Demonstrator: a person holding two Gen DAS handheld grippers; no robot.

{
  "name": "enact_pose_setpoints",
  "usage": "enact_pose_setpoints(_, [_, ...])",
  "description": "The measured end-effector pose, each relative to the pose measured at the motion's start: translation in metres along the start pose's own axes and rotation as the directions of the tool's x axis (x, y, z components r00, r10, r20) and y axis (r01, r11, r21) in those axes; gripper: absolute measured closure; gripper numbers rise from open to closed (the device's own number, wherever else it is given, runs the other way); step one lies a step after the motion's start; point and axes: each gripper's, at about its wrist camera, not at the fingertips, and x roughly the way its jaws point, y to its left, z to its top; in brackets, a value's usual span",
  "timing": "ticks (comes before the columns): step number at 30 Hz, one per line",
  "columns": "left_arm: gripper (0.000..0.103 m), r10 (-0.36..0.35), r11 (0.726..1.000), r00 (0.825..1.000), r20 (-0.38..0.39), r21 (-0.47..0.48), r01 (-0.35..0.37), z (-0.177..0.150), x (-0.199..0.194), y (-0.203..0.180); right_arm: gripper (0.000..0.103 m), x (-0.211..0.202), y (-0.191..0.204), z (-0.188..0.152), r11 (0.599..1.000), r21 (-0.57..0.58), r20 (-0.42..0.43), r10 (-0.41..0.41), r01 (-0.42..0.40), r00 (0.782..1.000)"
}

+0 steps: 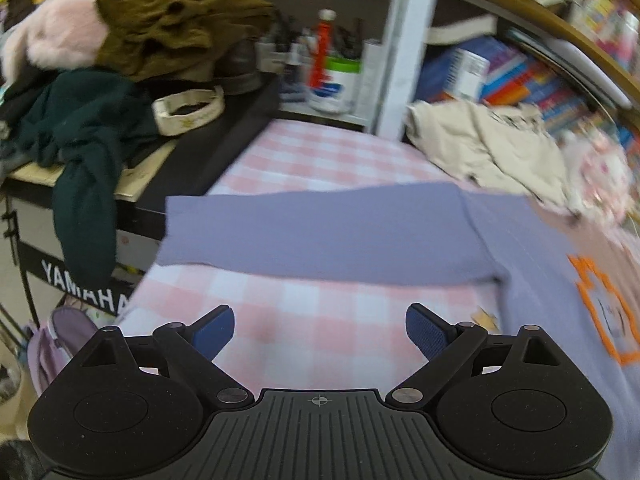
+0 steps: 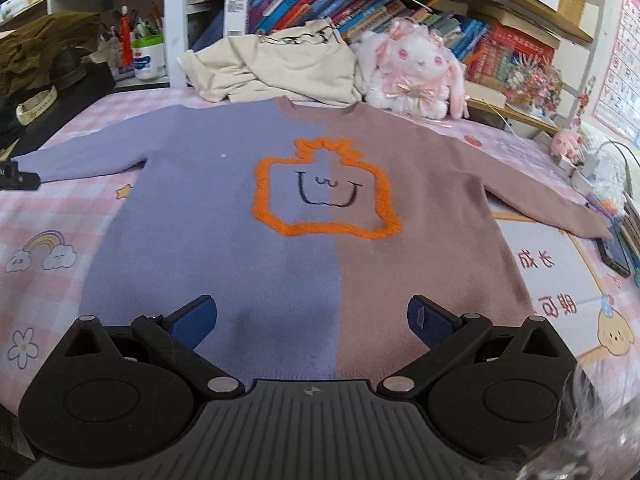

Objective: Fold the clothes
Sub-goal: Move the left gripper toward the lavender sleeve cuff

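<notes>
So the sweater [image 2: 304,208] is lying flat, front up, on a pink checked sheet [image 2: 60,208], which looks like a bed to me, though it could be a covered desk. It's a fuzzy knit split down the middle, lilac on one half and dusty brown on the other, with a raised fluffy orange outline [image 2: 320,192] and a little stitched face on the chest. Both sleeves are spread out to the sides, so the long axis from cuff to cuff runs crosswise to both cameras, while the body runs from the hem toward the collar at the far side. The right gripper [image 2: 312,316] hovers just over the hem at about the middle, fingers spread wide, holding nothing. The left gripper [image 1: 320,332] is also wide open and empty, over bare sheet, with the lilac sleeve [image 1: 320,236] stretched straight across just ahead of it and the body off to its right. So the left is clearly the nearer one for that sleeve, and I'd guess folding it in across the chest is the first step, since nothing looks folded yet. The knit looks soft and thick, so it'll probably bunch rather than crease sharply. Behind it sit a crumpled cream garment [image 2: 280,68] and a plush bunny [image 2: 416,72] against the bookshelf [image 2: 320,0].
</notes>
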Motion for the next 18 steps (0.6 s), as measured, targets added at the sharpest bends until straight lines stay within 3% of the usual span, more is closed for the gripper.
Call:
enact_pose_setpoints(5, [0.009, 0.076, 0.994, 0.996, 0.044, -0.082, -0.072, 0.016, 0.013, 0.024, 0.0, 0.001, -0.004, -0.002, 1.0, -0.014, -0.024, -0.019, 0.018, 1.0])
enact_pose_setpoints(9, [0.01, 0.114, 0.972, 0.993, 0.036, -0.213, -0.104, 0.025, 0.026, 0.053, 0.0, 0.001, -0.006, -0.003, 0.999, -0.028, -0.032, -0.027, 0.026, 0.999])
enact_pose_setpoints(14, [0.01, 0.119, 0.946, 0.993, 0.019, -0.306, -0.108, 0.025, 0.035, 0.074, 0.0, 0.002, -0.011, -0.002, 0.999, -0.029, -0.039, -0.033, 0.032, 0.999])
enact_pose_setpoints(18, [0.011, 0.072, 0.925, 0.997, 0.029, -0.377, -0.056, 0.026, 0.04, 0.085, 0.0, 0.003, -0.014, -0.001, 0.999, -0.025, -0.048, -0.034, 0.033, 0.998])
